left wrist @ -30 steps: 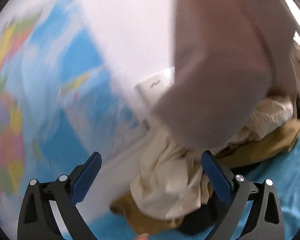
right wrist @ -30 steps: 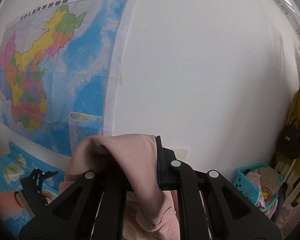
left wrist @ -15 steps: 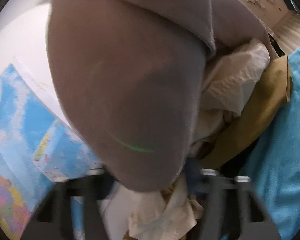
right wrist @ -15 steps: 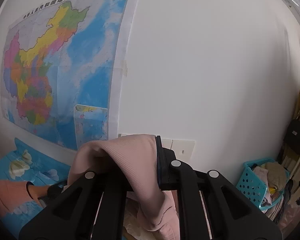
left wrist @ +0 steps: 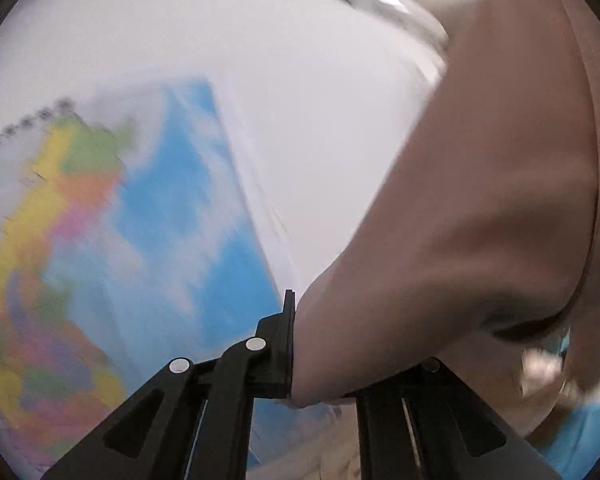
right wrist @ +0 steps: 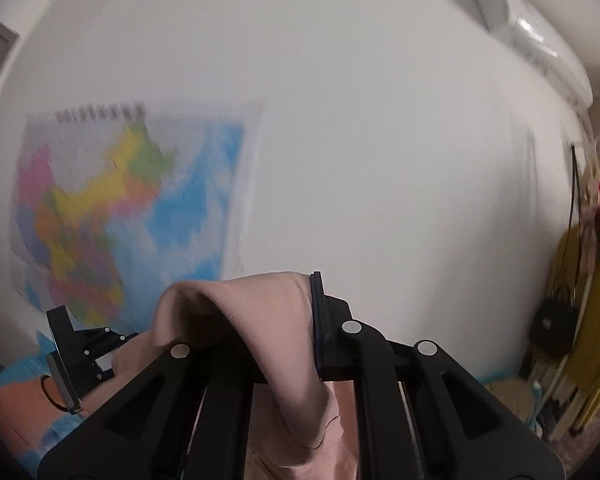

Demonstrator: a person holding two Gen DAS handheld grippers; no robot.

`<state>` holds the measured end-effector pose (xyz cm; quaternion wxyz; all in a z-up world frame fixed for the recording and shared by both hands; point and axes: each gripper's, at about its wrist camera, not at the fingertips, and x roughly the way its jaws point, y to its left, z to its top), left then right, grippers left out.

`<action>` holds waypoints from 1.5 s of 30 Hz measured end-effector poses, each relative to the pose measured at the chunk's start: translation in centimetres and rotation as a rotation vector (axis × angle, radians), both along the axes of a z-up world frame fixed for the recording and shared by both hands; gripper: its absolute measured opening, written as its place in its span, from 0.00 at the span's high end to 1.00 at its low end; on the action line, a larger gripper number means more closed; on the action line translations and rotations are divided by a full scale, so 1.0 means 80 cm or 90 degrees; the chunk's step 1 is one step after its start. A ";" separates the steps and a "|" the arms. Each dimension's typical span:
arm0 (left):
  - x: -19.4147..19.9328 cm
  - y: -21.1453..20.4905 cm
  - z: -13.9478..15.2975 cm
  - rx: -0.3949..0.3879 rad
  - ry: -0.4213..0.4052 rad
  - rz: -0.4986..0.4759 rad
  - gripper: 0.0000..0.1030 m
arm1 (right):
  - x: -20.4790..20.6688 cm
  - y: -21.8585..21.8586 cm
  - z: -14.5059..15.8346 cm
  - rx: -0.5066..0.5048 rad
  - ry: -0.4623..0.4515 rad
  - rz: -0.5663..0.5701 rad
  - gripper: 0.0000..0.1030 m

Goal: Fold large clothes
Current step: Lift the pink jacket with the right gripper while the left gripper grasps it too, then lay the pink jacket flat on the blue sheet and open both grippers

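The left gripper was spread wide a second ago, blue pads apart over the heap of clothes — now its jaws are clamped on a fold of the pink garment. Both views have swung upward: the heap has dropped out of sight, the wall map sits lower and blurred, and the air conditioner has come into view.

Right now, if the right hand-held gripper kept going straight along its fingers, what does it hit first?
Apart from the pink garment clamped in the right hand-held gripper, the way looks free up to the white wall, right of the map poster. Depth is unclear.
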<state>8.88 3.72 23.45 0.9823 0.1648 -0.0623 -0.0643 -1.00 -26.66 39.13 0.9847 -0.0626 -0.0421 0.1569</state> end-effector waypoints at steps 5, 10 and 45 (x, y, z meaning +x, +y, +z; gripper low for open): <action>-0.104 0.051 0.071 -0.062 -0.033 -0.015 0.91 | -0.075 0.003 0.042 0.005 -0.039 0.051 0.93; -0.202 0.077 0.114 -0.074 -0.027 -0.004 0.91 | -0.131 0.009 0.036 0.032 -0.028 0.159 0.93; -0.065 0.351 -0.272 -0.240 0.640 0.312 0.35 | 0.254 0.352 -0.472 -0.208 0.658 0.182 0.38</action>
